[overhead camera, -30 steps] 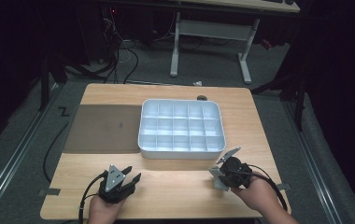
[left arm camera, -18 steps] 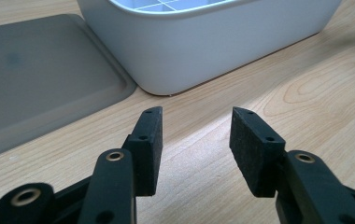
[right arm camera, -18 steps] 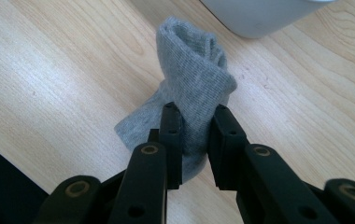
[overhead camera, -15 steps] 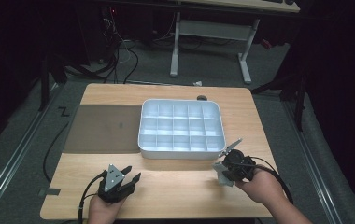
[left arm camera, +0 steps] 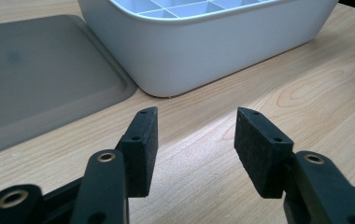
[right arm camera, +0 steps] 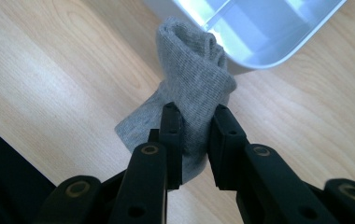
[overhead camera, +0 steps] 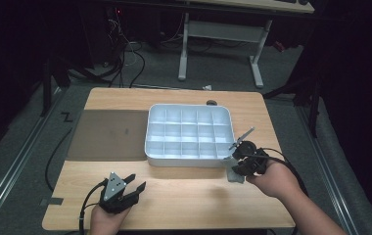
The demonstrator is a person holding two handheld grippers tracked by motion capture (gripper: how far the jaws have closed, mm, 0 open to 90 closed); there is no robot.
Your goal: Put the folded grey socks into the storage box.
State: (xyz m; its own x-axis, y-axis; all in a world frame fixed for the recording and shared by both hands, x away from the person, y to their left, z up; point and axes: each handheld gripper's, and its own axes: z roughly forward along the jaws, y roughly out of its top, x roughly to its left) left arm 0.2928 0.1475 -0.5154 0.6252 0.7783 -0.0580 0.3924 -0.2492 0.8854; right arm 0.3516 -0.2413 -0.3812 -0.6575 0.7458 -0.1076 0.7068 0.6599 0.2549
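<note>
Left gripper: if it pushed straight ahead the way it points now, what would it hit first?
Probably the near wall of the white compartment tray; the open left gripper has bare tabletop before it. The grey mat lies aside.

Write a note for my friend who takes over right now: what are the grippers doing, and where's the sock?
Right gripper: shut on the grey sock, which is bunched up by the near right corner of the white divided tray. Part of the sock touches the table.
Left gripper: open, holding nothing, near the table's front edge, pointing at the tray's wall beside the grey mat.
Done: sock grasped.
Left: probably lifting the sock into a tray compartment; the compartments look empty.
</note>
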